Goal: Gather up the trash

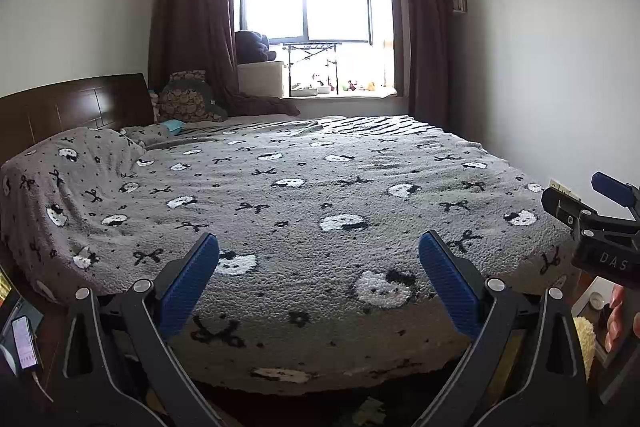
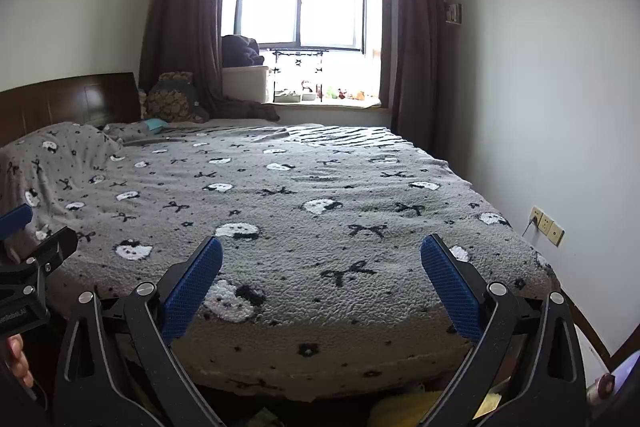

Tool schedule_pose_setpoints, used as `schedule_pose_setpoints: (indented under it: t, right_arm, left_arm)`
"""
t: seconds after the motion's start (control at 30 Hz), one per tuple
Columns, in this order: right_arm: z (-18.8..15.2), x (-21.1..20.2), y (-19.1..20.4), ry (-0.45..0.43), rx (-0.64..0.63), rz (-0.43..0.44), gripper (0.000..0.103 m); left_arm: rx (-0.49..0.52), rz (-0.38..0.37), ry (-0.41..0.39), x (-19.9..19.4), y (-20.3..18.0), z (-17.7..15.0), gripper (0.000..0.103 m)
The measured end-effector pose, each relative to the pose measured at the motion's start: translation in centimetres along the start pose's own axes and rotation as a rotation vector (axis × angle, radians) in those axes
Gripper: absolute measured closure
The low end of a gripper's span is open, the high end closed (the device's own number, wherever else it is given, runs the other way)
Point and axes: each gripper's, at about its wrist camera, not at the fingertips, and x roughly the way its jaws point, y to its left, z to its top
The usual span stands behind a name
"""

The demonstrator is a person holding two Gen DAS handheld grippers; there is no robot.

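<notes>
Both claws released, empty, over the bed.
Left claw and right claw hover side by side above the grey fleece cat-and-bow patterned blanket.

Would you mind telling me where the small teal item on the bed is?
The small teal item lies far left in both views, beside the dark wooden headboard.

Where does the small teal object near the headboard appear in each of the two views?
Left wrist view: the teal object lies on the bed at upper left, just right of the pillow, below the patterned cushion.
Right wrist view: the teal object is again at upper left, beside the pillow, slightly further left.
Shared landmark: the window between dark curtains.
</notes>
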Motion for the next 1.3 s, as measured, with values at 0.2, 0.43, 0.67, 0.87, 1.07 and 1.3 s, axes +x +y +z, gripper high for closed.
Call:
schedule_pose_setpoints:
  t: [0.2,0.43,0.67,0.87,1.07,1.3]
  right_arm:
    - [-0.02,-0.01,0.03,0.001,0.0,0.001,0.003]
    - [-0.02,0.01,0.11,0.004,-0.001,0.003,0.003]
    - [0.04,0.05,0.08,0.004,-0.001,0.005,0.003]
    - [0.05,0.15,0.17,0.005,0.001,0.006,0.003]
    - [-0.05,0.22,0.13,0.009,0.002,0.005,0.003]
    - [-0.11,0.28,0.15,0.012,0.0,0.005,0.003]
  left_arm:
    - [-0.001,0.0,-0.001,-0.02,-0.04,0.04,0.008]
    - [-0.001,0.001,-0.001,-0.05,-0.05,0.06,0.008]
    - [-0.003,0.004,-0.003,-0.03,-0.18,0.32,0.008]
    - [-0.007,0.009,0.0,0.03,-0.02,0.37,0.008]
    - [-0.023,0.034,-0.003,-0.13,0.35,0.42,0.008]
    - [-0.034,0.038,-0.017,-0.26,0.43,0.48,0.008]
